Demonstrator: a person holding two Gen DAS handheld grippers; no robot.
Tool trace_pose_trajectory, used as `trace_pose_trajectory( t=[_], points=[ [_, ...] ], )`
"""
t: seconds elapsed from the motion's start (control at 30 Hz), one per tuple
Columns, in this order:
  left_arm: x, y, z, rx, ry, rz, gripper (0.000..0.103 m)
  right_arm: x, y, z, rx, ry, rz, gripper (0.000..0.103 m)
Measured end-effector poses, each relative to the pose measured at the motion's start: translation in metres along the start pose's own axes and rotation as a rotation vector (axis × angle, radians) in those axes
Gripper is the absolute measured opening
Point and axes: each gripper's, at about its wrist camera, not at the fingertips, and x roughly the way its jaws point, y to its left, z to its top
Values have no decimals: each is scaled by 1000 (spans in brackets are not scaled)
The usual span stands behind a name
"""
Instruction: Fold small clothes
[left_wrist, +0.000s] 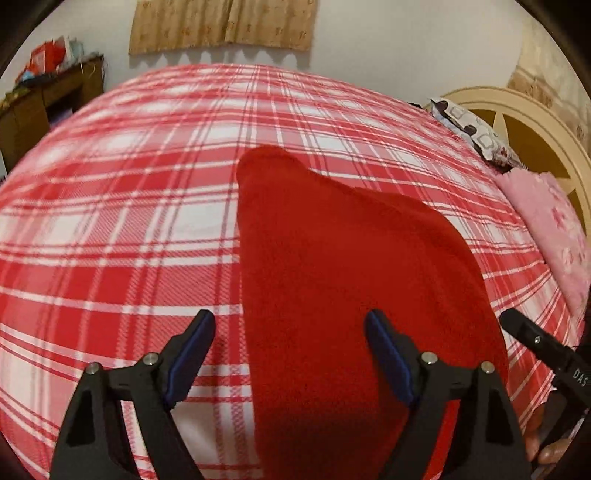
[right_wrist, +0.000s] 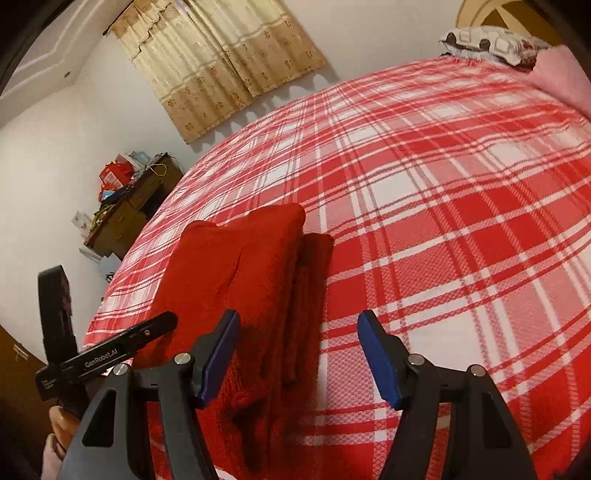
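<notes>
A red knitted garment lies folded lengthwise on the red-and-white plaid bedspread. In the right wrist view the garment shows stacked layers with a folded edge on its right side. My left gripper is open and empty, hovering over the garment's near left edge. My right gripper is open and empty, over the garment's near right edge. The right gripper's body shows at the right of the left wrist view. The left gripper's body shows at the left of the right wrist view.
A patterned pillow and a pink blanket lie at the headboard end. A brown cabinet with clutter stands beside the bed. Beige curtains hang on the far wall.
</notes>
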Motion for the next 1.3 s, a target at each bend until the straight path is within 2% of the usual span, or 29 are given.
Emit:
trace_pose_trajectory(
  t=[0.23, 0.33, 0.47, 0.53, 0.7, 0.9, 0.97, 1.1, 1.17, 1.3],
  points=[
    [4, 16, 3, -110, 8, -97, 86, 9, -4, 11, 64, -14, 66, 67],
    [13, 20, 1, -154, 37, -119, 86, 23, -1, 13, 62, 1, 63, 67],
    [15, 13, -1, -126, 28, -108, 86, 44, -2, -1, 44, 62, 58, 67],
    [16, 13, -2, -128, 24, -114, 87, 42, -4, -4, 46, 33, 71, 67],
    [18, 13, -1, -107, 15, -113, 87, 43, -4, -4, 43, 36, 78, 68],
    [21, 9, 0, -97, 27, -128, 87, 54, 11, -1, -15, 76, 91, 70],
    [22, 7, 2, -88, 30, -133, 84, 57, 19, 0, -52, 87, 71, 69],
    [23, 1, 2, -69, 20, -138, 74, 61, 19, 0, -35, 102, 94, 50],
    [22, 0, 1, -66, 12, -141, 69, 61, 19, -1, -20, 104, 93, 48],
    [17, 1, 2, -89, 14, -162, 50, 55, 29, -3, -24, 93, 52, 40]
  ],
)
